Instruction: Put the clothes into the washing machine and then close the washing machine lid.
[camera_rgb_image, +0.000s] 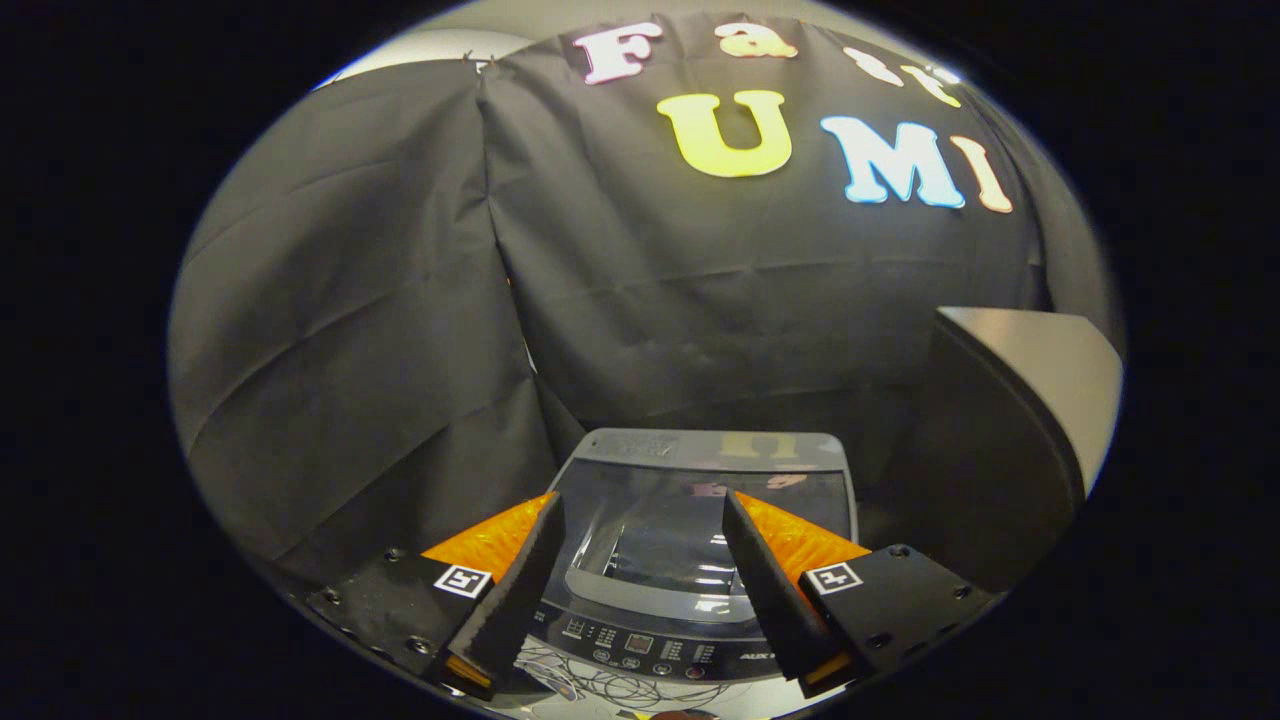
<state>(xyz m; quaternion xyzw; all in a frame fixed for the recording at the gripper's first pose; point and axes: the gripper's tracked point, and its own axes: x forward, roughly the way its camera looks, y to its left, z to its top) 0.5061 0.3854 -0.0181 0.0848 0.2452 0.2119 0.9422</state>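
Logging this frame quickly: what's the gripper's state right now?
Gripper: open, jaws spread apart and holding nothing, above the washing machine, whose lid is down.

Showing a grey top-loading washing machine (700, 560) with dark glossy glass lid (690, 520), black wrinkled cloth wall (400, 300) behind.

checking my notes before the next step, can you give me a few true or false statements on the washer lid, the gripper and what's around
1. The washing machine has its lid raised. False: the glass lid lies flat and shut.
2. The gripper is open and holds nothing. True.
3. Clothes hang between the fingers. False: only the lid shows between them.
4. The control panel sits nearer the gripper than the lid does. True.
5. A grey cabinet stands beside the machine. True.
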